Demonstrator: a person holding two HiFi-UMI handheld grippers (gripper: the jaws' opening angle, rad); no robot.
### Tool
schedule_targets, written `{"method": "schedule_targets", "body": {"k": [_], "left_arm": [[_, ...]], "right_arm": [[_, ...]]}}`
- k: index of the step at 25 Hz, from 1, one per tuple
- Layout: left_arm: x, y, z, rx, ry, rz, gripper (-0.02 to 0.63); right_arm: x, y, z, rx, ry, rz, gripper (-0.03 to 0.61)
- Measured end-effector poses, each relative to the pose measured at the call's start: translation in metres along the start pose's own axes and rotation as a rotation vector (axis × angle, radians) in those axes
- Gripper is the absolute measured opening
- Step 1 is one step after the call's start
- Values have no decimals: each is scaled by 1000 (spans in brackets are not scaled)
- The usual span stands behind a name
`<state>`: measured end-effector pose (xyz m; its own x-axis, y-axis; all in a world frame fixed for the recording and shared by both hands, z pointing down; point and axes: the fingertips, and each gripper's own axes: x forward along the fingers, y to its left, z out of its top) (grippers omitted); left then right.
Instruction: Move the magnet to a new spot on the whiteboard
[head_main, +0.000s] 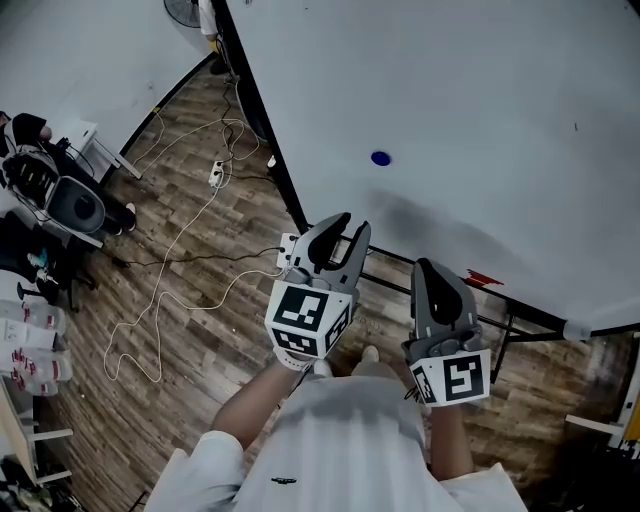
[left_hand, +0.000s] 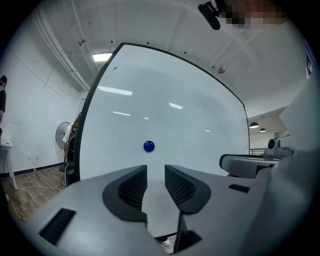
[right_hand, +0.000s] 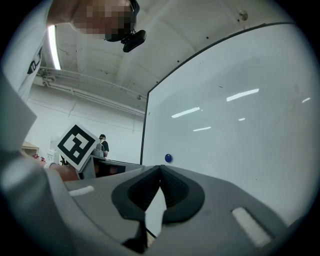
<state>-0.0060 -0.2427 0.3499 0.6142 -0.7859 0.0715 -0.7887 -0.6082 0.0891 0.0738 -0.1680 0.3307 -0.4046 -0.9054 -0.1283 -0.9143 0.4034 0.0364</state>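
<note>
A small round blue magnet (head_main: 380, 158) sticks to the large whiteboard (head_main: 470, 110), alone on its white face. It shows in the left gripper view as the magnet (left_hand: 148, 146), just above and between the jaws, and in the right gripper view as the magnet (right_hand: 168, 158). My left gripper (head_main: 345, 236) is held back from the board, open, with nothing between its fingers. My right gripper (head_main: 436, 272) hangs lower right, shut and empty, its pads (right_hand: 167, 186) meeting at the tips.
The whiteboard stands on a frame (head_main: 520, 318) over a wood floor (head_main: 180, 300). Cables and a power strip (head_main: 215, 176) lie on the floor to the left. Bags and gear (head_main: 50, 190) sit at the far left. A fan (left_hand: 64, 135) stands beside the board.
</note>
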Motion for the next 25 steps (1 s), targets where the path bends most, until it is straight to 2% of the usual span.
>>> {"method": "schedule_targets", "body": {"k": [8,14,19,25], "left_arm": [[34,0,17,11,-10,16,153],[53,7,21,-12,-13,41,168],[66,9,26,6,-20,54,172],[78,15,27,4,-34,109,172]], "right_arm": [[5,-11,1,-2,0,1,9],[8,-19,3,-7,-5,2,9],[7,-26,3,-9,-2,-5,9],[2,-36,-1,-7,3,-15,11]]}}
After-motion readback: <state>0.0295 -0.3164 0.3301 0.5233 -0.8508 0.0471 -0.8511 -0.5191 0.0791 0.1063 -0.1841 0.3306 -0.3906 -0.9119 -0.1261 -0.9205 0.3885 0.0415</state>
